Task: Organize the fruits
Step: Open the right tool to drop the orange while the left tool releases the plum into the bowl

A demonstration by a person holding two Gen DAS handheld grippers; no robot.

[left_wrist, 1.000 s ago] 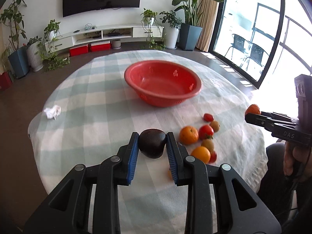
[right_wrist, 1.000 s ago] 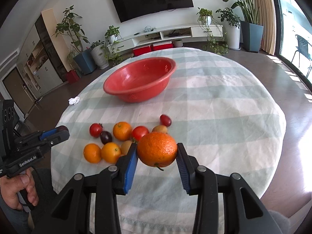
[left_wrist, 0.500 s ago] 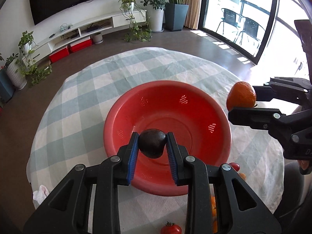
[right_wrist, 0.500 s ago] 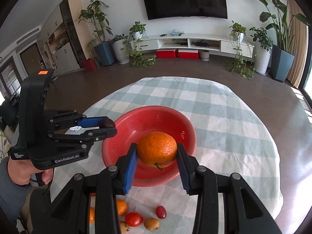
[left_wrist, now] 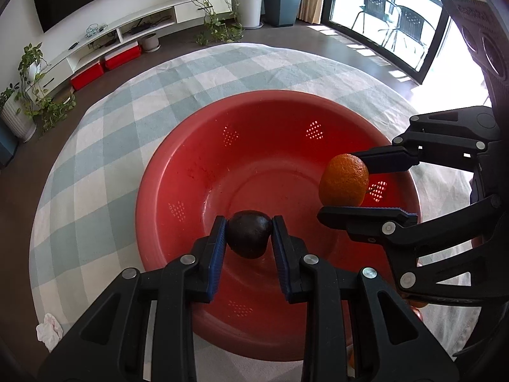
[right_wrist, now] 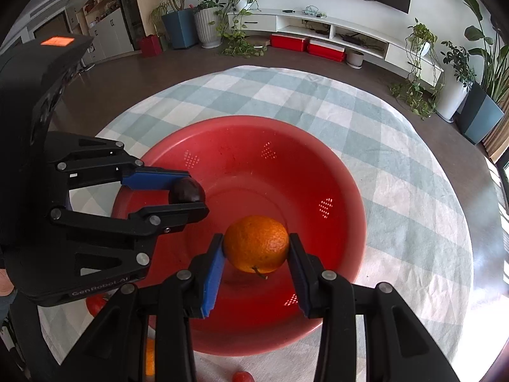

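Two handheld black grippers with blue pads hang over a red bowl (left_wrist: 178, 172) that sits on a round table covered by a pale green and white checked cloth (left_wrist: 105, 121). The left gripper (left_wrist: 249, 237) points steeply down, and its jaws are clamped on a dark fruit (left_wrist: 249, 234), nearly black and glossy, which sits right between its pads above the near part of the bowl's floor. To the right of that gripper and slightly farther out, the right gripper (right_wrist: 256, 254) points down as well, its jaws closed on an orange (right_wrist: 256, 243) with a short stem at its lower side; in its own view the orange hangs between the pads over the middle of the bowl. From the left wrist view, the right gripper enters sideways from the right edge, with the orange at its tip above the bowl's right wall. The bowl's walls carry small clusters of drain holes. Below the right gripper, at the near edge of the table outside the bowl, parts of a red fruit (right_wrist: 95, 305) and a small red one (right_wrist: 242, 376) show. Left of and below the left gripper, a crumpled white tissue (left_wrist: 48, 331) lies at the table edge.
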